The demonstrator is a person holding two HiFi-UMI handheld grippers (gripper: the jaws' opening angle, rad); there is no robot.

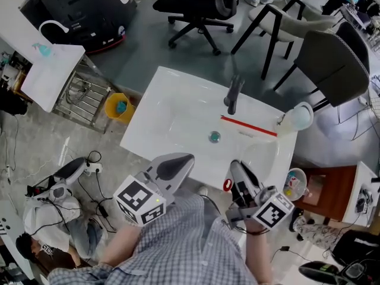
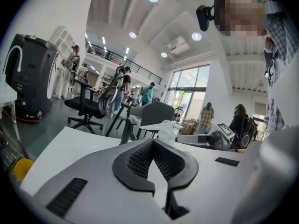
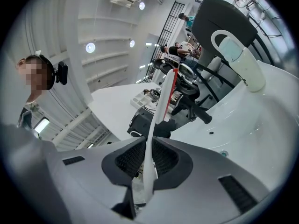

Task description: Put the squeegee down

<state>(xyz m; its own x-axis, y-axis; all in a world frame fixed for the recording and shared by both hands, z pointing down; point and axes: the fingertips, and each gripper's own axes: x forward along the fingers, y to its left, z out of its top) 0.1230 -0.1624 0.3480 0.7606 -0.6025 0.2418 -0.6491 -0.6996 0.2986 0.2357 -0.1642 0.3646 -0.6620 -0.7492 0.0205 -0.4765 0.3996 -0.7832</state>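
The squeegee [image 1: 249, 126] has a red blade and a thin white handle; it hangs over the back right part of the white sink [image 1: 178, 94]. My right gripper [image 1: 238, 170] is shut on the handle at the sink's near edge. In the right gripper view the handle [image 3: 150, 162] runs up between the dark pads to the red blade [image 3: 172, 85]. My left gripper [image 1: 177, 162] hovers at the sink's near rim, left of the right one. In the left gripper view its jaws [image 2: 156, 174] stand shut with nothing between them.
A dark faucet [image 1: 233, 94] stands at the sink's back and a drain [image 1: 214, 137] lies in the basin. A white bottle [image 1: 298, 116] sits at the sink's right corner. A yellow bucket [image 1: 119, 107] stands left of the sink, and chairs [image 1: 332, 64] stand behind it.
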